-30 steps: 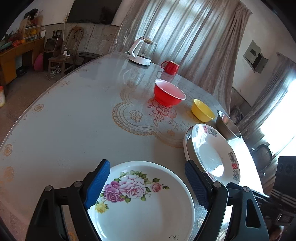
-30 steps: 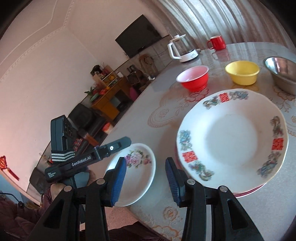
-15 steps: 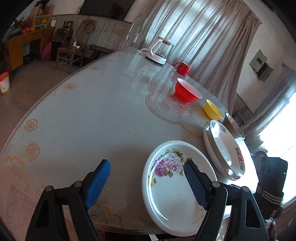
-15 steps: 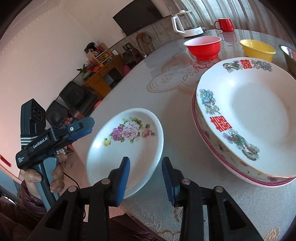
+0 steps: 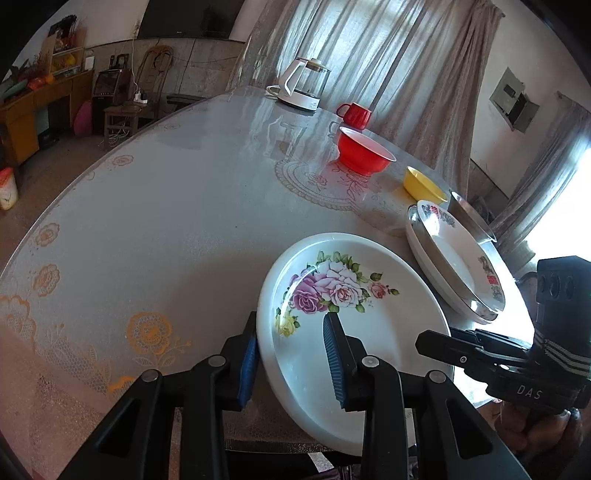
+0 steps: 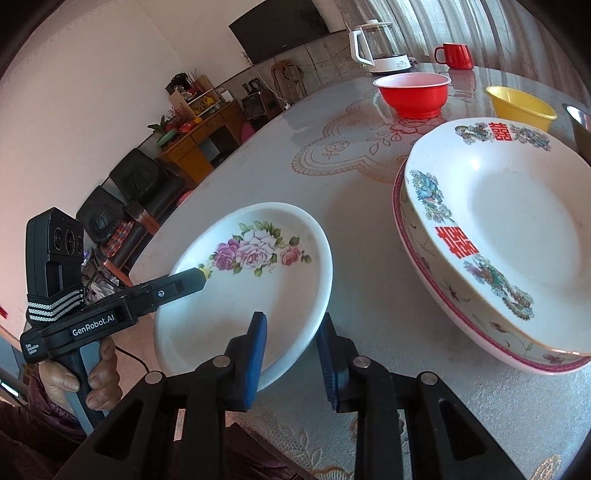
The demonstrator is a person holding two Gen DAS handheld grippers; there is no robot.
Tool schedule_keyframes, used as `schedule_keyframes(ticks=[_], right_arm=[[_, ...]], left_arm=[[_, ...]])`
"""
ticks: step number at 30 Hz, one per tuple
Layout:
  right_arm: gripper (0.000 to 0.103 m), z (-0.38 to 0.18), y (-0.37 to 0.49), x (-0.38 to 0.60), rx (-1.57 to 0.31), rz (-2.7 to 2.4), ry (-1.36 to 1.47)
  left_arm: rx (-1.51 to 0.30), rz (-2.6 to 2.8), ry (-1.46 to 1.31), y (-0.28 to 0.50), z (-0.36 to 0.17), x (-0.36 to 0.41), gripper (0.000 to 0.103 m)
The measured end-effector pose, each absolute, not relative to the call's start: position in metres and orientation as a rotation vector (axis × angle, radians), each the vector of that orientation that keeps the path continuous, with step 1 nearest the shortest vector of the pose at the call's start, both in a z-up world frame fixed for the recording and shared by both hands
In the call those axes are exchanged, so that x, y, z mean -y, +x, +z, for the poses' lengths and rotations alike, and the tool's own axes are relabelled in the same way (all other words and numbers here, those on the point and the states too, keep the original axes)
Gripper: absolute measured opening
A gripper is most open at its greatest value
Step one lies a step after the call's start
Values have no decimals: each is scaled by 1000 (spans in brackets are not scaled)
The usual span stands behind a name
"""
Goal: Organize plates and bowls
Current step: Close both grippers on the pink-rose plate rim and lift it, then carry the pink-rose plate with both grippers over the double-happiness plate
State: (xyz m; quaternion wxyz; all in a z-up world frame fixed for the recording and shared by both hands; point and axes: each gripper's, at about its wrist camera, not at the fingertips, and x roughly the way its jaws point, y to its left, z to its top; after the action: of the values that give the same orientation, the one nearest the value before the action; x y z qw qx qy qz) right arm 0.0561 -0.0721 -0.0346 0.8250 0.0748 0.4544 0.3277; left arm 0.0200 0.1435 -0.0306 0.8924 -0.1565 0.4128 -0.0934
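Both tools dropped onto rose plate [image 5: 369, 325] since earlier. Left tool [image 5: 291, 354] closing, straddling its near-left rim; right tool [image 6: 291, 354] closing over opposite rim. Plate overhangs surface [image 5: 166, 221] edge. Glazed, slippery, breakable: grip rim.

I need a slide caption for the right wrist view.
Both grippers closing on the rose plate rim, beside stacked plates.

Big round table [image 5: 155, 206] with a lace-pattern cover, orange flowers printed near the edge. At the far end there's a white electric kettle [image 5: 301, 86] and a red mug [image 5: 354, 114] just beside it. Sheer curtains [image 5: 369, 55] behind, a dark TV [image 6: 277, 33] on the wall, and a wooden cabinet [image 6: 192, 136] holding what looks like fruit.
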Motion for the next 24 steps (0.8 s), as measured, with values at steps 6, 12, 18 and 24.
schedule_keyframes(ticks=[6,12,18,24], right_arm=[[26,-34,63,73,-937,652,157],[29,-34,62,70,-901,659,148],[32,-37,63,77,-892,701,204],[33,-43,65,89,-901,745,312]], left_arm=[[-804,-180,-300,36,-24,-142,32],[-803,-179,-284,47,-31,-142,40],[-808,-194,-269,41,-33,-140,44],[-798,-203,-262,36,-34,-141,44]])
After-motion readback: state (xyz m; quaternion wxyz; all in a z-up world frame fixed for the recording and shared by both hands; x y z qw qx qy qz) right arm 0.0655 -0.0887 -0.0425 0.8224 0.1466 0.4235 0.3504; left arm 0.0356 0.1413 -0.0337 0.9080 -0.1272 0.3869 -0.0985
